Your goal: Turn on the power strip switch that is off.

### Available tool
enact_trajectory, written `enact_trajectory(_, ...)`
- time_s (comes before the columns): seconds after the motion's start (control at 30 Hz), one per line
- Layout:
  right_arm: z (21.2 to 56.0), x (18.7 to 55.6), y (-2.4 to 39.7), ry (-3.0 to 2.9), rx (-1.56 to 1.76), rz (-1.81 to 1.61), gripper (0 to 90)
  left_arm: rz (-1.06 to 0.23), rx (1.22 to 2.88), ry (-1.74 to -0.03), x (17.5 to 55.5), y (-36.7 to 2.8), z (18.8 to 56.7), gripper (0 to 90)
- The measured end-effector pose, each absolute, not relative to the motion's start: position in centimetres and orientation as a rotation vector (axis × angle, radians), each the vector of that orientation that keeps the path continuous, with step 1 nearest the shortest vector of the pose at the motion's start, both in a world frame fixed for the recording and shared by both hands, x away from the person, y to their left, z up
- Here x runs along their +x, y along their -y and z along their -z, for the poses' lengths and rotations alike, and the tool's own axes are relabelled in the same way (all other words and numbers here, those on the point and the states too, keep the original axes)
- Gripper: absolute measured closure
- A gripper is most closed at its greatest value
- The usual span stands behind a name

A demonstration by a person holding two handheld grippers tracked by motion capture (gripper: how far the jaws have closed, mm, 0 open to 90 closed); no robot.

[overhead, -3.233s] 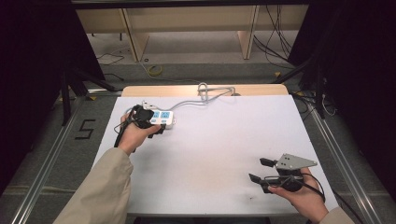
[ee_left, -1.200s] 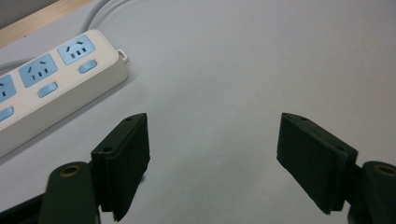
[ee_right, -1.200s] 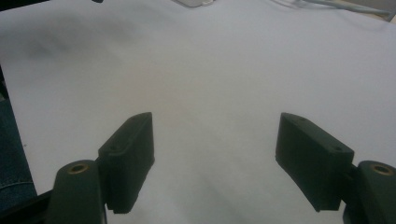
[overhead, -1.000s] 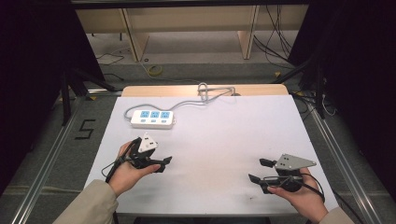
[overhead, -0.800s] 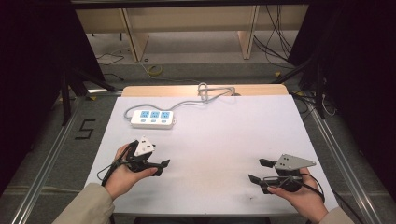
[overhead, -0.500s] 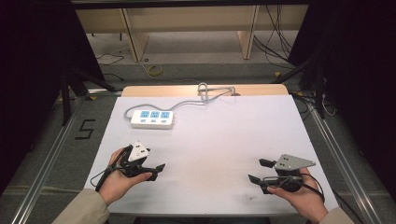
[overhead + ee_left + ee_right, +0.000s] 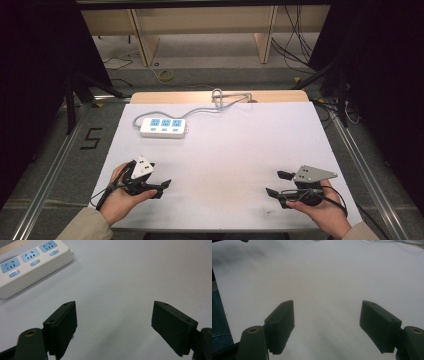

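A white power strip [image 7: 163, 127] with three blue sockets lies at the far left of the white table [image 7: 235, 150]. Its grey cable [image 7: 210, 107] runs off toward the far edge. My left gripper [image 7: 162, 188] sits low at the near left, open and empty, well short of the strip. The left gripper view has its jaws wide apart [image 7: 113, 322] over bare table, with the power strip [image 7: 30, 262] at the upper left. My right gripper [image 7: 275, 183] rests at the near right, open, nothing between its jaws. In the right gripper view [image 7: 327, 322] white tabletop lies ahead.
A wooden board [image 7: 220, 96] edges the table's far side, where the cable coils. Beyond it stand wooden shelf legs [image 7: 142, 42] and loose floor cables. Metal rails [image 7: 55, 165] flank the table, and a "5" mark [image 7: 91, 138] is on the floor at left.
My left gripper has drawn back from the power strip to the near-left part of the table, empty. The strip stays put. The right gripper has not moved.
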State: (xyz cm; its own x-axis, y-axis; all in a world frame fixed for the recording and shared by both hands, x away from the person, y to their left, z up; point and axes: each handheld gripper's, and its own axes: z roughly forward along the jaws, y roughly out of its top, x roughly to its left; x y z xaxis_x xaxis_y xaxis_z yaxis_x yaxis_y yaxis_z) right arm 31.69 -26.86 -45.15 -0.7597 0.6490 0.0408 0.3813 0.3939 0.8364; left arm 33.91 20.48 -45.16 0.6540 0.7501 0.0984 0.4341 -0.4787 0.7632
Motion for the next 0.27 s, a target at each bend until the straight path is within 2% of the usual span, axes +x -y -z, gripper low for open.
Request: enact_trajectory(0.27, 45.21, 31.72, 26.91, -2.37, 0.901, -1.299, 28.2, -0.555, 2.147, -0.914, 34.04, -20.36, 45.29, 20.3)
